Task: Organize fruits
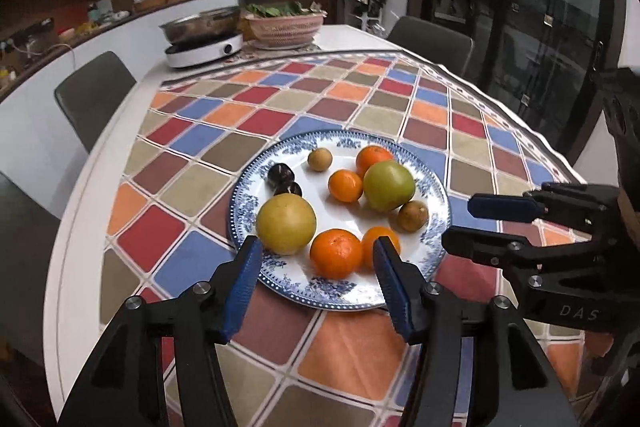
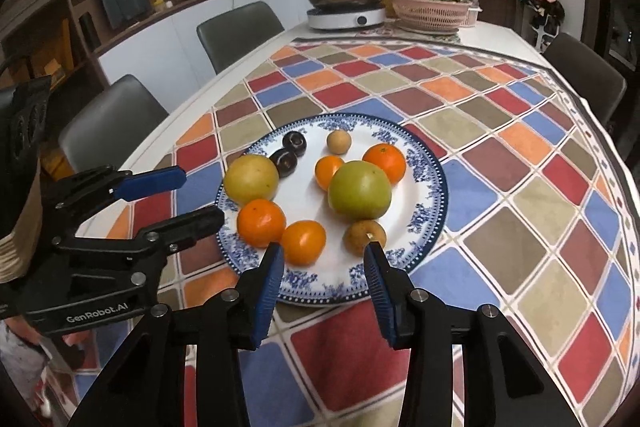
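A blue-and-white plate (image 1: 340,297) (image 2: 430,179) lies on the checked cloth. It holds a big yellow fruit (image 1: 286,225), a green apple (image 1: 389,185), several oranges (image 1: 335,253), two dark plums (image 1: 280,174) and two small brown fruits (image 1: 413,215). My left gripper (image 1: 318,251) (image 2: 198,195) hovers open at the plate's near-left rim, nothing between its pads. My right gripper (image 2: 323,253) (image 1: 460,221) stands open at the near rim, just short of an orange (image 2: 303,242) and a brown fruit (image 2: 365,237).
At the table's far end stand a steel pot on a white induction cooker (image 1: 204,47) and a pink basket of greens (image 1: 286,25). Grey chairs (image 1: 94,99) (image 2: 584,75) line both sides. The white table edge (image 1: 76,227) runs close on the left.
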Action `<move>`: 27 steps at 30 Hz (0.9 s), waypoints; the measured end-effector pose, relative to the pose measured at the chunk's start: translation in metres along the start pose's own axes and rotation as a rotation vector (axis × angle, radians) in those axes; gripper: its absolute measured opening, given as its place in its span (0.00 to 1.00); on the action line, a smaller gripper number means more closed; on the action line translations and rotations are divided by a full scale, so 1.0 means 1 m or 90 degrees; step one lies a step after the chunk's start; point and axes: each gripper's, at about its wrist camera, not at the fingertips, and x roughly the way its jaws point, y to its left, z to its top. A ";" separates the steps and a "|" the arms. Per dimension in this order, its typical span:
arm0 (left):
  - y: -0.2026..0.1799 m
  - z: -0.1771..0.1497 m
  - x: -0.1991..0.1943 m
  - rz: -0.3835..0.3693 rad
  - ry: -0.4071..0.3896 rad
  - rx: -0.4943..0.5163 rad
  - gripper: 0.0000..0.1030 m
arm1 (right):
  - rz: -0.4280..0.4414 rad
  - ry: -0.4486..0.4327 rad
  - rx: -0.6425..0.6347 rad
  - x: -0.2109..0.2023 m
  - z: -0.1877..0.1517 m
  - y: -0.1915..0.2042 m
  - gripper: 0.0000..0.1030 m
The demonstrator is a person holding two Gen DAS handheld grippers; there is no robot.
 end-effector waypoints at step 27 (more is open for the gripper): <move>-0.068 -0.066 -0.111 0.066 -0.056 -0.077 0.67 | -0.002 -0.071 0.004 -0.118 -0.073 0.007 0.48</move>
